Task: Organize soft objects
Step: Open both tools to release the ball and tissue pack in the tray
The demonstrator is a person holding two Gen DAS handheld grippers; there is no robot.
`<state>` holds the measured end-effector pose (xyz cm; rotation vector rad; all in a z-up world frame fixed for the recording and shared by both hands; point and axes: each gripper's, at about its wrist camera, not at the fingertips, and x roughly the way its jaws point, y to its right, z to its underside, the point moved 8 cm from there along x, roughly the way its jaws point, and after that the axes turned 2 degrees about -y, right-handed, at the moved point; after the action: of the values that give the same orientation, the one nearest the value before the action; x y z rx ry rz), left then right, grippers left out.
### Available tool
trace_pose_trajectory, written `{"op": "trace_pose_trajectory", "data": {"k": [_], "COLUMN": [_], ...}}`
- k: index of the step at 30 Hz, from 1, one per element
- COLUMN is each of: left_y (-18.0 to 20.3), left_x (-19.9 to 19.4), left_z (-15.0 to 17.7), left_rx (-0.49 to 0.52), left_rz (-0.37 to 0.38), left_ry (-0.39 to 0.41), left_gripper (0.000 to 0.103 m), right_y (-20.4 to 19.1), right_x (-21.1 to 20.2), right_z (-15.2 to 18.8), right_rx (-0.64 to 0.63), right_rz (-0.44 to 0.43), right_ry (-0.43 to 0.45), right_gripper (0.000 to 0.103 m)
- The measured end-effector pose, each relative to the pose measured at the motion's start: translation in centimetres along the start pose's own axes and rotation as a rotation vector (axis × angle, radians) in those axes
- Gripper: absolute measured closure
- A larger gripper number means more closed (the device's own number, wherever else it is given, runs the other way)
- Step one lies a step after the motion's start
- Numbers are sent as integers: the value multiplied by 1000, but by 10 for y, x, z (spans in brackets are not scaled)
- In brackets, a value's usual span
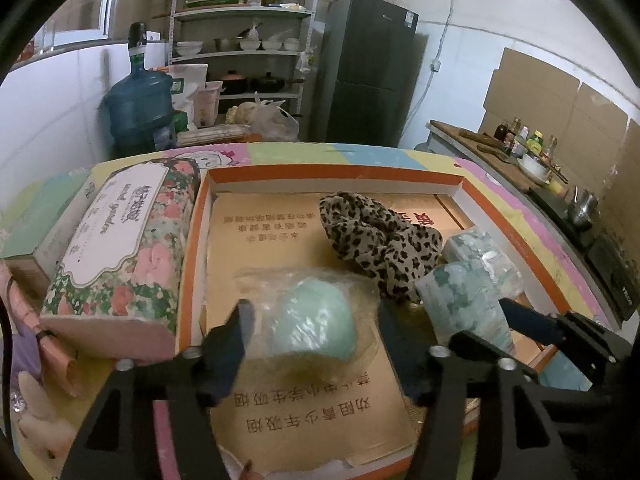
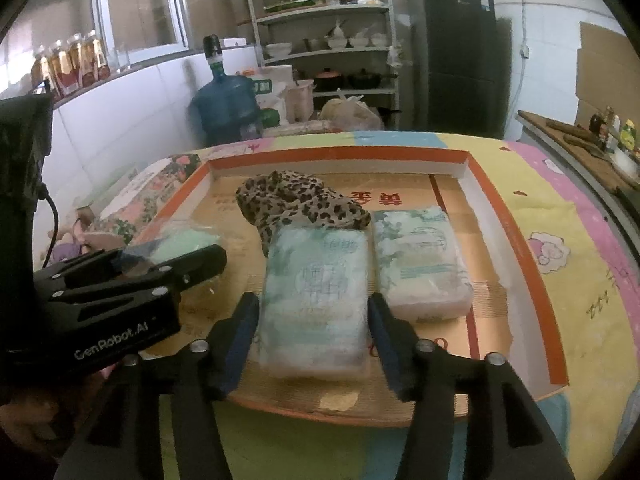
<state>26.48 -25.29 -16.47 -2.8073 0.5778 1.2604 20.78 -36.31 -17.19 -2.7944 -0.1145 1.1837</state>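
Note:
A shallow cardboard tray with an orange rim [image 1: 320, 170] [image 2: 340, 160] lies on the table. In it are a leopard-print cloth [image 1: 380, 236] [image 2: 304, 204], two pale green tissue packs [image 2: 316, 288] [image 2: 420, 260], and a mint-green soft thing in a clear bag [image 1: 316, 324] [image 2: 180, 240]. My left gripper [image 1: 316, 320] is open, its pads standing off either side of the bagged green thing. Around the nearer tissue pack my right gripper [image 2: 314, 320] stands open, pads close beside its sides without squeezing. The pack rests flat on the tray floor.
A floral tissue box [image 1: 120, 248] [image 2: 148, 192] lies just left of the tray, with a cardboard box [image 1: 24, 240] and a plush toy [image 1: 36, 412] further left. A pastel cloth [image 2: 560, 240] covers the table. Behind stand a water jug [image 2: 224, 108], shelves and a fridge.

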Motion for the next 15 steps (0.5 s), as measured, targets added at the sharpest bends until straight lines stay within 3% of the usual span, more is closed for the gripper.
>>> {"op": "trace_pose_trajectory", "data": {"k": [3, 8, 11, 15], "left_y": [1, 4, 6, 6], "left_x": [-5, -18, -20, -33], "left_z": [0, -1, 4, 10], "left_rx": [-5, 61, 82, 57], "left_rz": [5, -23, -10, 36], "left_ry": [21, 61, 34, 59], "left_gripper": [30, 27, 27, 28], "right_y": [3, 4, 6, 7], "right_x": [-6, -22, -35, -51], "right_z": [1, 1, 1, 4], "right_rx": [0, 2, 18, 44], "right_rz": [12, 31, 54, 107], "right_ry": [7, 46, 76, 107], "right_gripper": [35, 35, 35, 34]}}
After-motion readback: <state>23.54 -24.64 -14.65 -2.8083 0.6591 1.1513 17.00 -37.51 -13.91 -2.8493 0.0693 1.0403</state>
